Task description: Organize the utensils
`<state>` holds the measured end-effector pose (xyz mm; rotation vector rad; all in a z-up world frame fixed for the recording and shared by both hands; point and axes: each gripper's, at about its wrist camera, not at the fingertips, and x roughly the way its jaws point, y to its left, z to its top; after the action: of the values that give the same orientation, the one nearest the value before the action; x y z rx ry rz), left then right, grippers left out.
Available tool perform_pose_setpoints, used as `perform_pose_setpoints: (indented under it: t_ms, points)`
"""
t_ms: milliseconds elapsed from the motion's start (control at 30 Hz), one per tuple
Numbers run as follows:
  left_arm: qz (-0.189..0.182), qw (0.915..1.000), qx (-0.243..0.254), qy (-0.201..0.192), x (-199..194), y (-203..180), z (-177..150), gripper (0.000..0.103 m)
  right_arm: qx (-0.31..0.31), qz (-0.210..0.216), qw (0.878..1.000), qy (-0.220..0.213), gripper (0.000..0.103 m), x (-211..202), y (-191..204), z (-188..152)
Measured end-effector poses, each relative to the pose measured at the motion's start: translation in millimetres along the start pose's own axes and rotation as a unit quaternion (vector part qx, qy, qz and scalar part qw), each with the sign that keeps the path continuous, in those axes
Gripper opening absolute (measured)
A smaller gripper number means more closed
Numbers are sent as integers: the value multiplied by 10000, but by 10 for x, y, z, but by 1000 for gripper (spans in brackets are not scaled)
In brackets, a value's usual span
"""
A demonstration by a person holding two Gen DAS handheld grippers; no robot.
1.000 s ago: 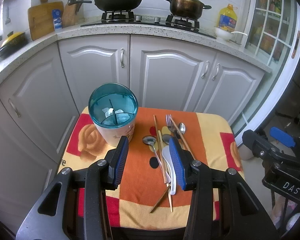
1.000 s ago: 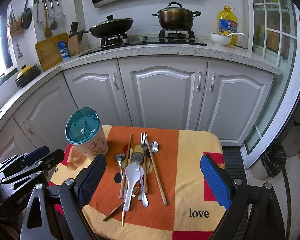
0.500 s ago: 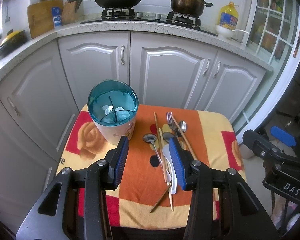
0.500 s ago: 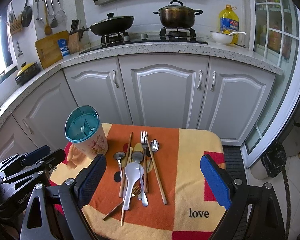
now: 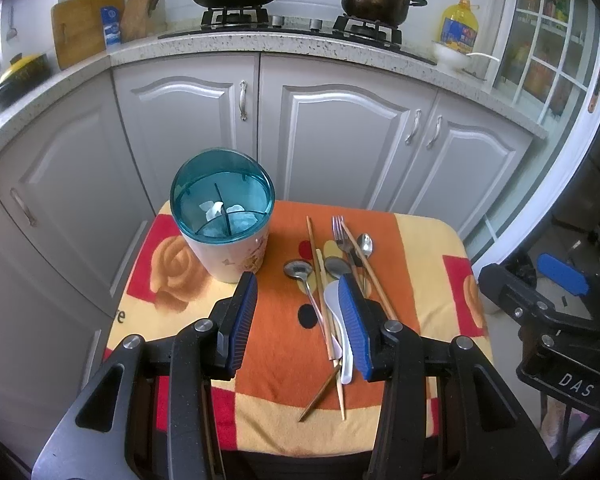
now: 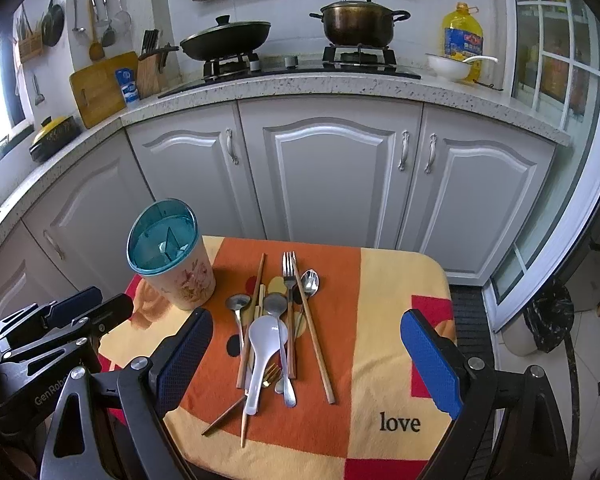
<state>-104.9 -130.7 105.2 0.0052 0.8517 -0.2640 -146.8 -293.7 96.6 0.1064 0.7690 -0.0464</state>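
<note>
- Left hand-held gripper [image 5: 298, 322]: partly open, empty, above desk [image 5: 428, 240] near edge.
- Right hand-held gripper [image 6: 306, 354]: wide open, empty.
- Utensils [image 6: 278, 328] piled mid-desk, just right of teal-rimmed holder [image 6: 172, 256] at far left.

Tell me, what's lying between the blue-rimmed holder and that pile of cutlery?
Nothing: just bare orange cloth separates the holder from the cutlery pile, clearest in the right wrist view.

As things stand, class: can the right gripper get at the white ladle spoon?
Probably yes. The right gripper is open, and the white ladle spoon lies on top of the pile, uncovered.
</note>
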Motion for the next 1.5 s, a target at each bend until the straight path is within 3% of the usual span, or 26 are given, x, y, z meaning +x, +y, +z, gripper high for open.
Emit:
perform_pose_setpoints:
  t_ms: [1033,1433,1500]
  points:
    - [31,9999,-42,152,102,19,-35,41,-46,132,9997,198,95,142,0,-75]
    - [-353,9949,-418,847,489,242,-196,41,130,459,9971,587,94,520,-223,-264]
    - [-432,9926,-499,1021,601,270,-262,41,124,516,9959,727,87,656,-265,-334]
